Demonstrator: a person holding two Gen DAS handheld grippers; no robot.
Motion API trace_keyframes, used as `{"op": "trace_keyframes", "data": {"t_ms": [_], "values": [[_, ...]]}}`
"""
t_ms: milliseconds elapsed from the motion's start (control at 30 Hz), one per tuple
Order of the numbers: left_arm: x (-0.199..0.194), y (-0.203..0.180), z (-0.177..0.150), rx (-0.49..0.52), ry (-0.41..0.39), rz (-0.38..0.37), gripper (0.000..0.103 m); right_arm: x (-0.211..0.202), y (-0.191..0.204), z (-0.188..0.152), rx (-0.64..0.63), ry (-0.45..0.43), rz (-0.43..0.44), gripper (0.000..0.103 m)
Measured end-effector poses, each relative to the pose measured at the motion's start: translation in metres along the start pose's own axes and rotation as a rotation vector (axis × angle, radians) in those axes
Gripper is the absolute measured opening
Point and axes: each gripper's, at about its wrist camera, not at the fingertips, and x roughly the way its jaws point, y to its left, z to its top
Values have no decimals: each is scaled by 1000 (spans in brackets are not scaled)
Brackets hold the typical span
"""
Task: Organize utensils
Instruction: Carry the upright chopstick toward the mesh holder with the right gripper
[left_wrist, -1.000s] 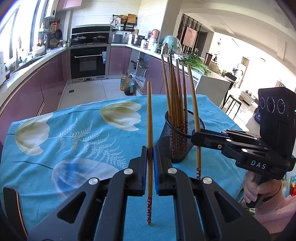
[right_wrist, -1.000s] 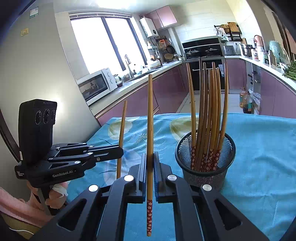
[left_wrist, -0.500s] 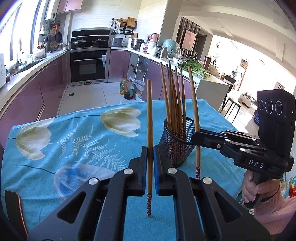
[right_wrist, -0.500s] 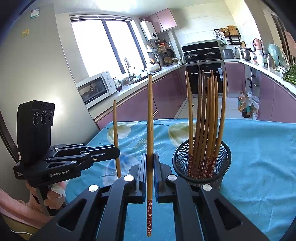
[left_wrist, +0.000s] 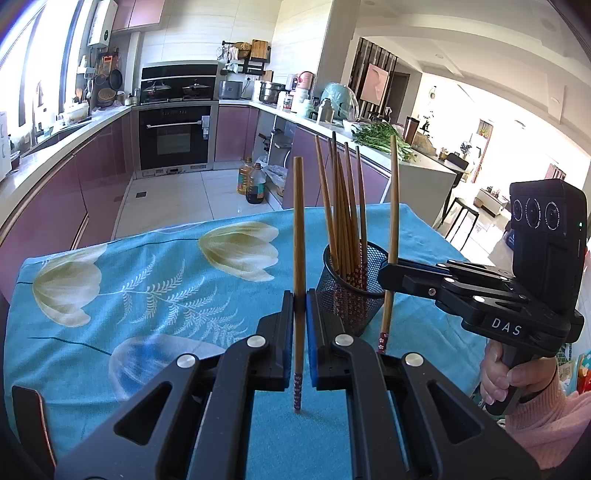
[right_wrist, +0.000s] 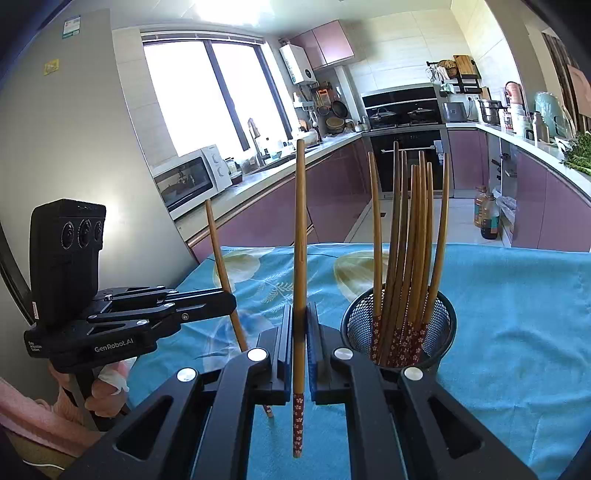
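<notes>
Sunlit kitchen: purple cabinets, black oven, big window.

A microwave sits beside the window.

Bare tabletop is left open from 9 to 12 o'clock; passage at 1 o'clock is blocked by the mesh holder and its upright chopsticks.

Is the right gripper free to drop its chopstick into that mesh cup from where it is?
Probably yes. The right gripper holds its chopstick upright just beside the mesh cup. The cup's open top has room left, though the standing chopsticks crowd its middle.
</notes>
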Motion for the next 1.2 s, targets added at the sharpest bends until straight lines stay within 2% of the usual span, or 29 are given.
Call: {"op": "trace_keyframes", "data": {"t_ms": [1200], "values": [[-7,-6,13,21,-25,-12,7,1,2,12,-18,-38,-11,6]]}}
